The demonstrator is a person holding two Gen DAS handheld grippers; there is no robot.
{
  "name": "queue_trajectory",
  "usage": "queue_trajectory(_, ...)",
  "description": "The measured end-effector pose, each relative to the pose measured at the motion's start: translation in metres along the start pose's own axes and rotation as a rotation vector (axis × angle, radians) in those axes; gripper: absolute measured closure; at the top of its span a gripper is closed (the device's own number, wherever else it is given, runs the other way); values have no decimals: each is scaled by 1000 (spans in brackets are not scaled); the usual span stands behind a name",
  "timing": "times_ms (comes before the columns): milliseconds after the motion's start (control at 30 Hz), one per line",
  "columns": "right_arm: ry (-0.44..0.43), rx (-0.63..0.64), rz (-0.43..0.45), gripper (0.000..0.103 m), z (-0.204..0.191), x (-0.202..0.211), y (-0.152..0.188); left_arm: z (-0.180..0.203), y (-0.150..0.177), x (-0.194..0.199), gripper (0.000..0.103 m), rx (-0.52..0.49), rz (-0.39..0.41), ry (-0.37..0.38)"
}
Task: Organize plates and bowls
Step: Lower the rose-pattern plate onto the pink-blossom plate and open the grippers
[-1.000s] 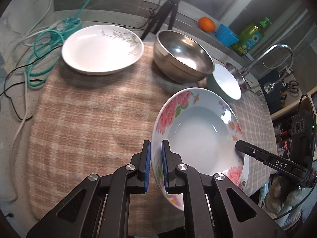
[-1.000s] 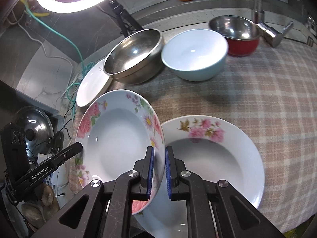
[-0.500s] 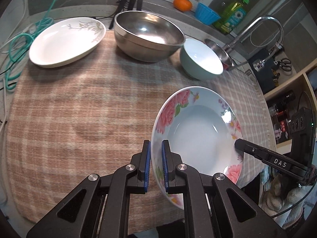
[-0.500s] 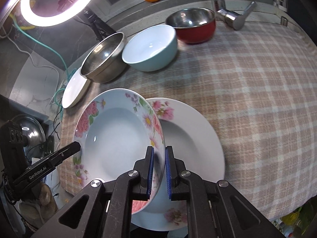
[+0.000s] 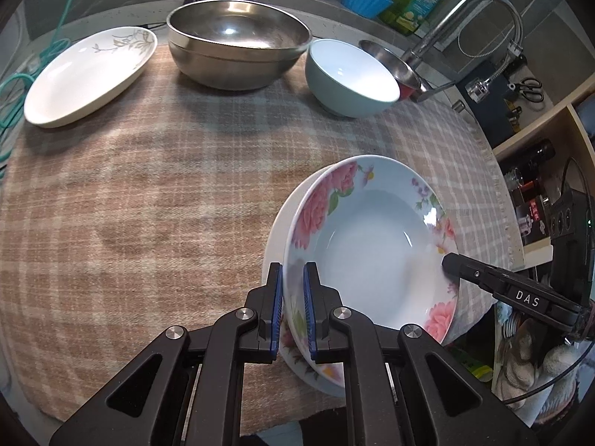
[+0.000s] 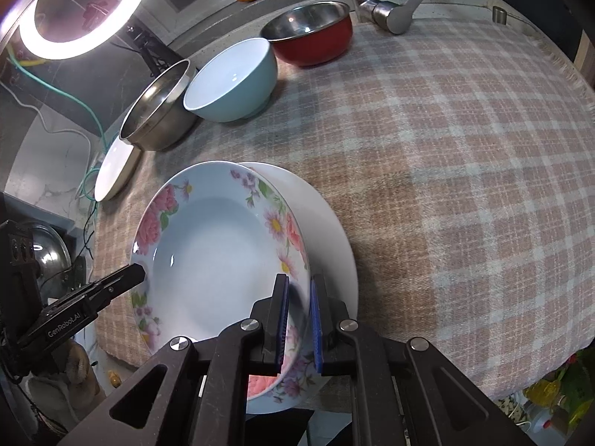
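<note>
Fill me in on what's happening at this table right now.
A person with a gripper in each hand is sorting dishes on a checked cloth. The left gripper and the right gripper are each shut on opposite rims of one flowered plate, holding it tilted just over a second white plate on the cloth, not yet released. At the back wait a steel bowl, a light blue bowl, a red bowl and a leaf-patterned plate.

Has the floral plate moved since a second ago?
Yes. The floral plate, beside the white plate before, now covers it.
</note>
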State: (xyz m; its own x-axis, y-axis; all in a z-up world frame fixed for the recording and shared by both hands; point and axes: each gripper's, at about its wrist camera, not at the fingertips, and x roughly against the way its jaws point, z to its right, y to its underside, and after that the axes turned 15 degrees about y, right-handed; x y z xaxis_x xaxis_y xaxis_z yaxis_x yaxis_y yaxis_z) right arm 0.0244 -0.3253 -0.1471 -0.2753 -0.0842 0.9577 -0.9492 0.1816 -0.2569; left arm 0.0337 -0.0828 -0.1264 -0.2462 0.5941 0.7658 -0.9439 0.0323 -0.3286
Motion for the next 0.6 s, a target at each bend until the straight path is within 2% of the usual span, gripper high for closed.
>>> queue_trajectory(600, 34, 14, 3, 92, 3, -5, 1, 4, 2, -13, 94, -14, -27, -17)
